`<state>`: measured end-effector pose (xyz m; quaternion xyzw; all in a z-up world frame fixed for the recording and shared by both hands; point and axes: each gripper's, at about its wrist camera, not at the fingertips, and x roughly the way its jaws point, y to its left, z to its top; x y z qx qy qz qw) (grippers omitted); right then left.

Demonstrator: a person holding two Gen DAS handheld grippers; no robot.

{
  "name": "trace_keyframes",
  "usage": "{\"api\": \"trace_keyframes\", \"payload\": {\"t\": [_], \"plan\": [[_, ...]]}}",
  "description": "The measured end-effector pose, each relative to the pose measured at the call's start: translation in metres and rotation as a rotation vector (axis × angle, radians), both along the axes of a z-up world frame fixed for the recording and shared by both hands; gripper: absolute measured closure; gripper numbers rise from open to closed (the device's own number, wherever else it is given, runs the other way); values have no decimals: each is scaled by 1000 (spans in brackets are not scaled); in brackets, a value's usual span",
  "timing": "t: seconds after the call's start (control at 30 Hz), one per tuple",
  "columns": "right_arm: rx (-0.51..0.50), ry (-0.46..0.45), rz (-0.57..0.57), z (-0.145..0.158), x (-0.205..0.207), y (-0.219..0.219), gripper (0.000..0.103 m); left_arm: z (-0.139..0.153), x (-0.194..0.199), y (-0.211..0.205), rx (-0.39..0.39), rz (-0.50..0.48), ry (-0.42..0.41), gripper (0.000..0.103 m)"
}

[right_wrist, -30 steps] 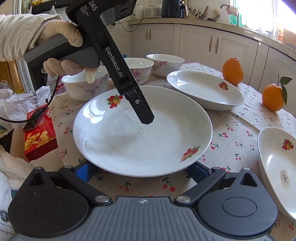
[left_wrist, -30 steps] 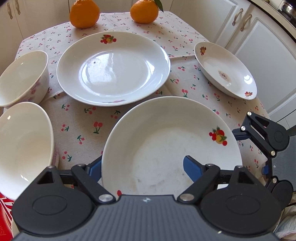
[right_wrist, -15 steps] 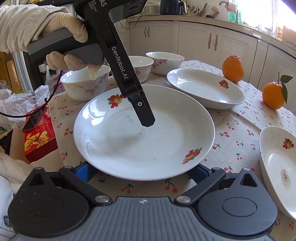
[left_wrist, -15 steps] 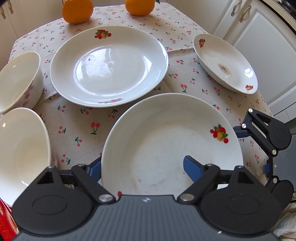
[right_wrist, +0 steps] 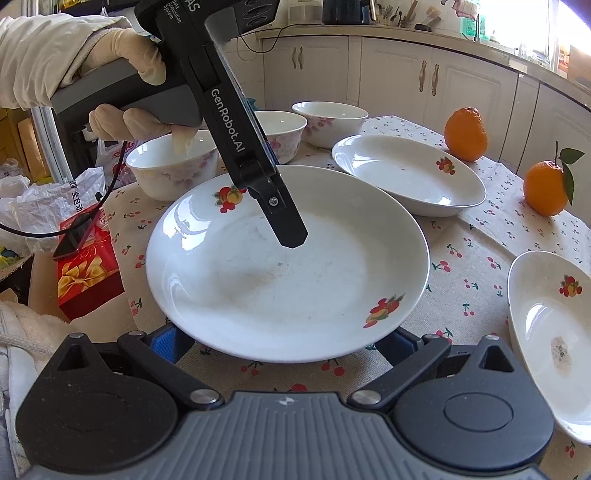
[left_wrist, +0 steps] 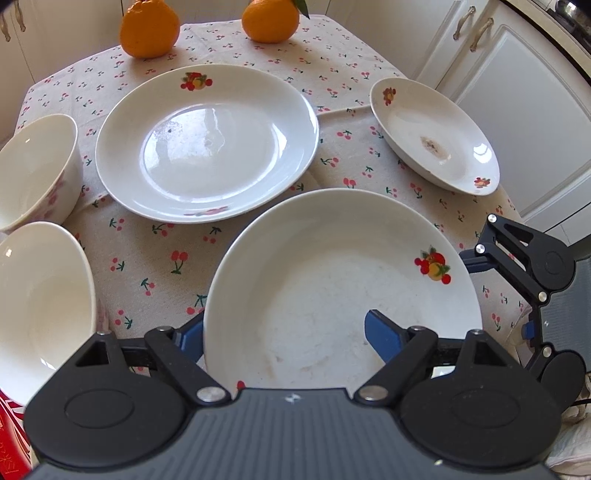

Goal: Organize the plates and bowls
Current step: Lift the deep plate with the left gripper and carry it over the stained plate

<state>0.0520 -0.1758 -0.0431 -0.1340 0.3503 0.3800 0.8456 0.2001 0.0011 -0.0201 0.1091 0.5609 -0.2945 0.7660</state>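
A white plate with fruit motifs (left_wrist: pixel 332 280) (right_wrist: pixel 288 266) lies nearest on the cherry-print tablecloth. My left gripper (left_wrist: pixel 284 328) straddles its near rim, one blue finger (left_wrist: pixel 190 338) outside and the other over the plate's inside. Its jaws are closing and do not press the rim. In the right wrist view a gloved hand holds it, with one black finger (right_wrist: pixel 286 221) above the plate. My right gripper (right_wrist: pixel 282 341) is open at the plate's opposite edge, its tips hidden under the rim. A second large plate (left_wrist: pixel 207 144) (right_wrist: pixel 406 173) lies beyond.
A small stained plate (left_wrist: pixel 432 136) (right_wrist: pixel 550 332) sits near the table's edge. White bowls (left_wrist: pixel 33 166) (left_wrist: pixel 40 302) (right_wrist: pixel 170 166) (right_wrist: pixel 328 118) stand to one side. Two oranges (left_wrist: pixel 147 26) (left_wrist: pixel 271 18) sit at the far end. A red box (right_wrist: pixel 88 273) and white cabinets (left_wrist: pixel 517 92) border the table.
The left gripper's fingers have drawn slightly closer together around the near plate's rim. The plates, bowls and right gripper stay about where they were.
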Motion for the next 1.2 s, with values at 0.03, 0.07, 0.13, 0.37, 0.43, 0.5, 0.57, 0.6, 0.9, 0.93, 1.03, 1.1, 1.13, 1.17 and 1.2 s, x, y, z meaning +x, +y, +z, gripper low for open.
{"api": "trace_keyframes", "payload": {"t": [0.03, 0.07, 0.13, 0.37, 0.43, 0.5, 0.57, 0.6, 0.9, 0.93, 1.03, 1.1, 1.13, 1.17, 1.2], "plan": [[0, -3, -1, 1, 0, -2, 0, 1, 0, -2, -1, -2, -3, 17], [0, -7, -1, 3, 0, -3, 0, 3, 1, -3, -2, -3, -5, 17], [0, -14, -1, 6, 0, -8, 0, 6, 1, -7, -3, -7, -9, 17], [8, -35, -21, 17, 2, -31, 0, 14, 6, -31, -12, -29, -25, 17], [6, -41, -32, 20, 2, -39, 0, 17, 8, -42, -14, -41, -29, 17], [7, -46, -45, 22, 3, -49, 0, 19, 10, -52, -16, -56, -32, 18], [4, -52, -57, 24, 4, -57, 0, 20, 12, -63, -19, -67, -32, 18], [3, -55, -65, 25, 5, -62, 0, 21, 14, -68, -19, -74, -33, 18], [-11, -71, -141, 30, 14, -101, 0, 26, 38, -119, -30, -147, -41, 18], [-12, -74, -149, 30, 14, -106, 0, 26, 40, -124, -31, -154, -42, 18], [-12, -78, -176, 30, 16, -119, 0, 25, 48, -140, -31, -177, -40, 18], [-12, -77, -195, 29, 17, -127, 0, 24, 52, -151, -32, -195, -43, 18], [-13, -77, -204, 28, 18, -130, 0, 24, 53, -155, -32, -203, -44, 18], [-14, -77, -212, 28, 18, -134, 0, 24, 55, -160, -33, -211, -45, 18], [-15, -78, -221, 28, 18, -137, 0, 24, 57, -165, -34, -217, -47, 18]]}}
